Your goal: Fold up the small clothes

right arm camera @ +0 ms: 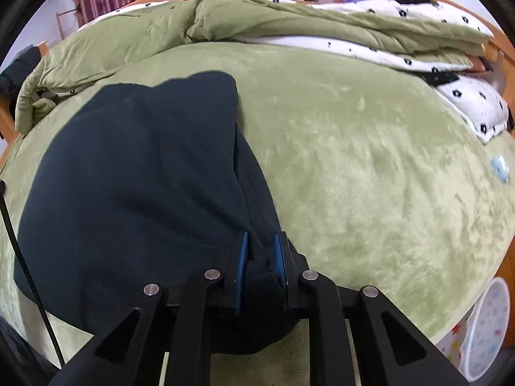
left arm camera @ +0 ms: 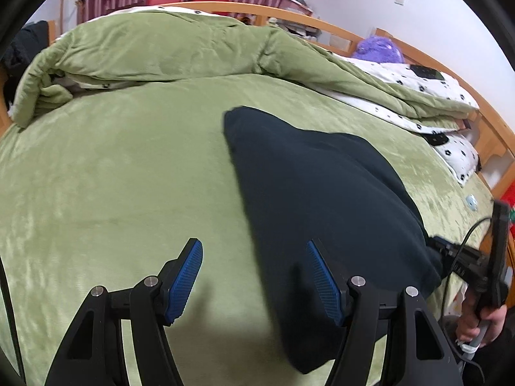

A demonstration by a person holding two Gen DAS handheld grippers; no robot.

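A dark navy garment (left arm camera: 322,199) lies on the green bed cover (left arm camera: 122,167), folded over itself. My left gripper (left arm camera: 254,251) is open and empty, its right finger over the garment's left edge, its left finger over bare cover. In the right wrist view the same garment (right arm camera: 135,186) fills the left half. My right gripper (right arm camera: 260,244) is shut on a bunched fold at the garment's near right edge. The right gripper also shows at the far right of the left wrist view (left arm camera: 450,251), at the garment's edge.
A rolled green quilt (left arm camera: 154,51) with white spotted lining lies along the back of the bed. A spotted pillow (right arm camera: 476,106) and a purple plush toy (left arm camera: 379,48) are at the right. A wooden bed rail (left arm camera: 322,25) runs behind. A small blue object (right arm camera: 500,169) lies on the cover.
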